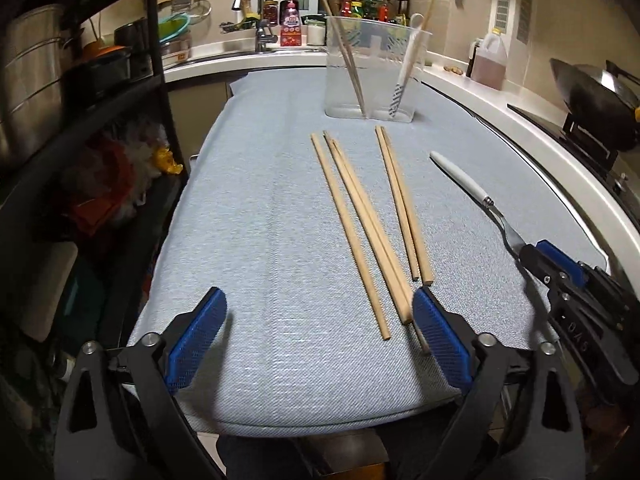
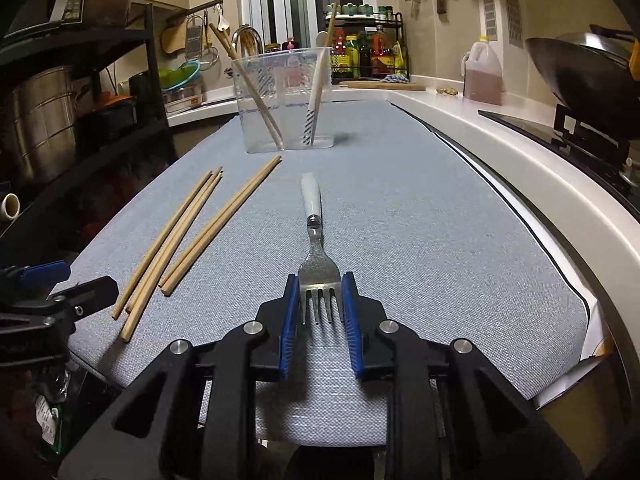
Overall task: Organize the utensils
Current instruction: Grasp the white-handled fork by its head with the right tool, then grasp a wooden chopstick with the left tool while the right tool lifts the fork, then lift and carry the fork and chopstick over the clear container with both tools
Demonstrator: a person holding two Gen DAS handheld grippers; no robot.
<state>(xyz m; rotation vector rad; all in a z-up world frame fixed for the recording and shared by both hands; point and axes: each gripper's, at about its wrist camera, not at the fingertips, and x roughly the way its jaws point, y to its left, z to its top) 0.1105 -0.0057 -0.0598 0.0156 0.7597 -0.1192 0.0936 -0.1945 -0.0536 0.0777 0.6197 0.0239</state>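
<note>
Right tool (image 2: 320,312) clamps fork (image 2: 316,256) tines | left tool (image 1: 320,344) spread wide beside chopsticks (image 1: 360,224)

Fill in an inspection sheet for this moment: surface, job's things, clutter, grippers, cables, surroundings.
Surface: grey-blue cloth over the table.
Job's things: five loose chopsticks lying flat; white-handled fork flat; clear holder upright with chopsticks and a spoon inside.
Clutter: nothing seen.
Grippers: left gripper open, beside the chopstick ends; right gripper closing around the fork's tines.
Cables: nothing seen.
Surroundings: wok, oil jug, sink faucet.
</note>
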